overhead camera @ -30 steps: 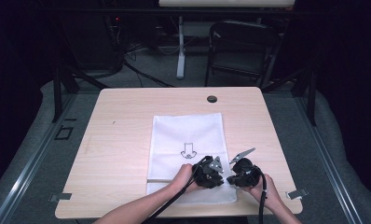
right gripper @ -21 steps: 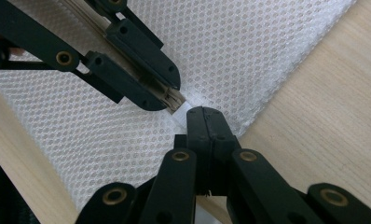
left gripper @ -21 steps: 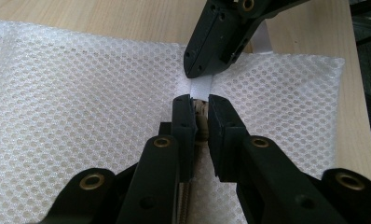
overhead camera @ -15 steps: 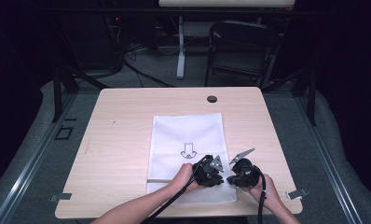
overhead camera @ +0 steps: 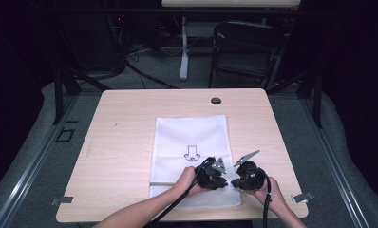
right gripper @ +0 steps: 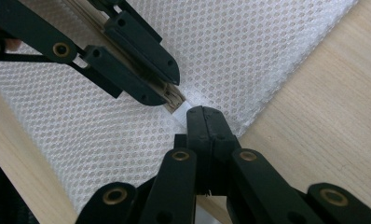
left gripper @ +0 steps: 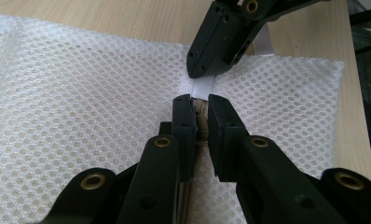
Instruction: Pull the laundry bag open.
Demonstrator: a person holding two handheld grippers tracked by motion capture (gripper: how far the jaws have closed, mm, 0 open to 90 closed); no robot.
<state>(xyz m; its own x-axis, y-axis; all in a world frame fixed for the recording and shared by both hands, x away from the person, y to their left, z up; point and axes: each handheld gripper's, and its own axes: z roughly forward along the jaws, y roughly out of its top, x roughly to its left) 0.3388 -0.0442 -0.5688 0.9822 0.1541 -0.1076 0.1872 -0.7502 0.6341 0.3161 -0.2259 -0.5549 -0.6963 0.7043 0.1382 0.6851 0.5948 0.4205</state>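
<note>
Both tongs grip a white mesh bag (overhead camera: 192, 142) near its closer right corner on a wooden table (overhead camera: 120, 142).

The bag lies flat under both tongs, an arrow print (overhead camera: 192, 153) just beyond them. The left gripper (left gripper: 200, 109) is narrowed onto a small tan piece (left gripper: 202, 112), likely a zipper pull, along the bag's seam. The right gripper (right gripper: 204, 116), facing it and almost touching, is clamped shut on the white strip (right gripper: 193, 99) at the seam's end.

Mesh bag (overhead camera: 192, 156) flat on desk (overhead camera: 120, 156), centre to lower frame; both grippers at its lower right edge; chair (overhead camera: 246, 50) behind desk, upper right
</note>
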